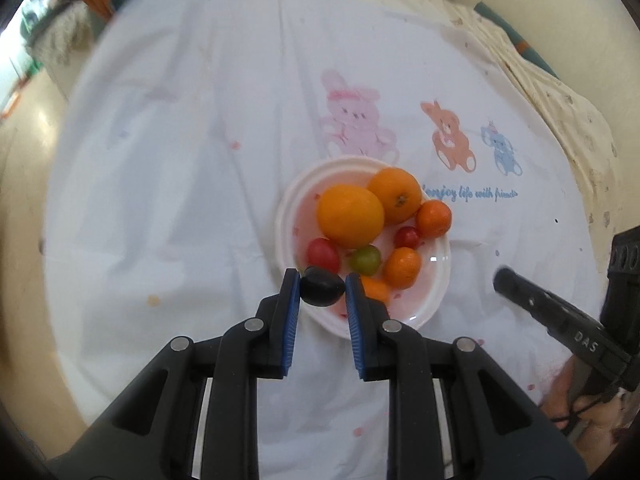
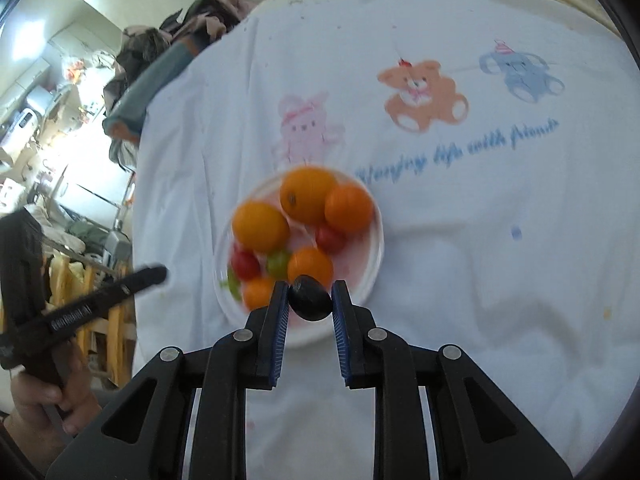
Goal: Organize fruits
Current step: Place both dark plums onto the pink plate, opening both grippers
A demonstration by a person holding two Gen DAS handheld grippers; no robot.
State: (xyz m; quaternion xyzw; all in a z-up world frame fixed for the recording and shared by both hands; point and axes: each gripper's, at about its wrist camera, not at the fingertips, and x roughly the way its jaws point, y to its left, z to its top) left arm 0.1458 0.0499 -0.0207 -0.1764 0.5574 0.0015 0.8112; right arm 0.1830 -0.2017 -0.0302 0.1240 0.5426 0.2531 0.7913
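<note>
Left gripper (image 1: 322, 289): fingers narrow, clamped on a dark grape (image 1: 322, 291) over the near rim of the plate (image 1: 285, 216). Right gripper (image 2: 310, 298): fingers narrow, clamped on a second dark grape (image 2: 310, 298), also above the near rim.

Handling, as we judge it: each grape is light, smooth, soft-skinned and easily crushed or squirted out; we hold across the middle, gently.

Plate, left to right: red tomato (image 1: 322, 255), large orange (image 1: 350, 216), green grape (image 1: 365, 258), second orange (image 1: 395, 194), small tangerines (image 1: 402, 267), another red tomato (image 1: 407, 237). All rests on a white printed cloth (image 1: 180, 160).
</note>
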